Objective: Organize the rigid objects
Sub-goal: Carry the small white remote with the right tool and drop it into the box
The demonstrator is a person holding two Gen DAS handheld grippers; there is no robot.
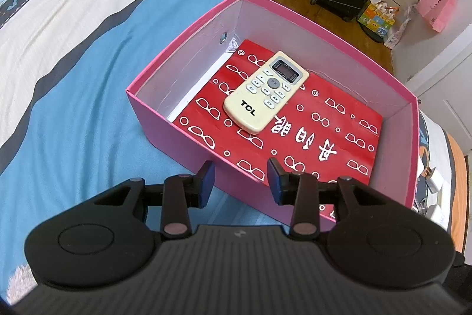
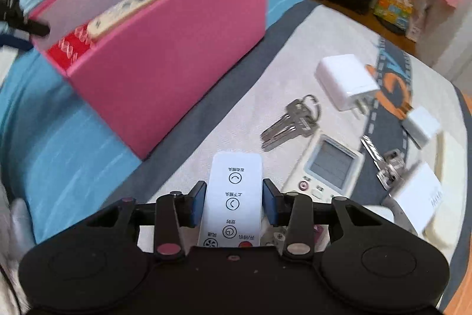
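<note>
- One remote already lies in the pink box [image 1: 188,28]: a cream TCL remote [image 1: 265,92], face up on the red patterned lining [image 1: 324,138], towards the box's far-left corner.
- Left gripper [image 1: 240,167] hangs over the box's near rim, holding nothing. Its blue pads are set as narrow as they go, though a gap shows between them.
- Right gripper [image 2: 233,191] is the working one. Its pads flank a slim white remote [image 2: 234,188] on both sides, apparently gripping it, over the bedspread [image 2: 230,126] beside the box's outer wall.
- Step in hand, by my reading: picking up the second remote for the box.
- Still out on the bedspread, right of the box: a bunch of keys [image 2: 290,123], a white charger [image 2: 345,81], a grey-screened remote [image 2: 327,167], more small white pieces near the right edge.
- Next move calls for a firm hold on the thin remote, a lift clear of the box wall, then a carry over the rim to the bare lining beside the TCL remote.
</note>
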